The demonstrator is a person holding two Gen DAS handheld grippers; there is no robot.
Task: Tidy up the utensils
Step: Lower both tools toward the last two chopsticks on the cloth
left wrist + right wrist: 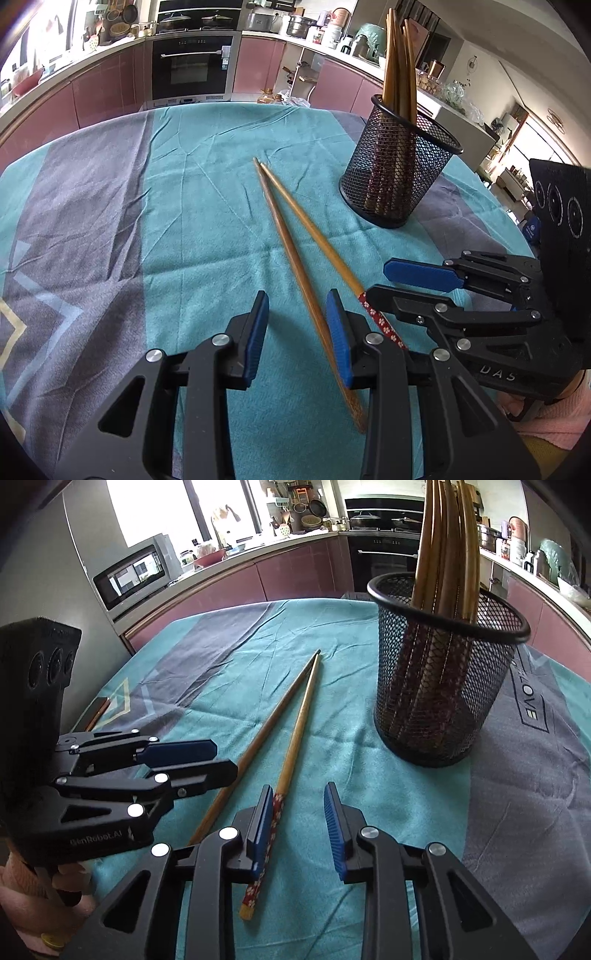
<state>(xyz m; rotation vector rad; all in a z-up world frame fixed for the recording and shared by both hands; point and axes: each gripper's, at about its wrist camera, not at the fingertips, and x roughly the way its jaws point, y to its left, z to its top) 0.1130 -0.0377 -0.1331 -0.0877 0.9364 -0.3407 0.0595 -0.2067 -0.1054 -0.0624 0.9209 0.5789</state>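
Both grippers sit low over the teal and grey tablecloth (192,206), side by side, each lined up with one loose chopstick.

The left gripper (297,314) has its blue pads apart. The plain brown chopstick (291,254) runs up between them, hugging the right-hand pad (338,339), and I can't tell if it actually touches. The other pad is clear of it, so nothing is clamped.

The right gripper (299,812) is also parted. The chopstick with the red flowered handle (291,746) lies right against its left-hand pad (260,834), with a wide gap to the other pad. So it's not pinched either, just sitting on the cloth between the fingers.

Further out, the two sticks angle toward each other and their thin tips nearly meet ahead of both grippers.

Beyond that, ahead and to the right of both grippers, the black mesh cup (397,166) stands upright on the cloth, a bundle of brown chopsticks (399,70) sticking out the top.
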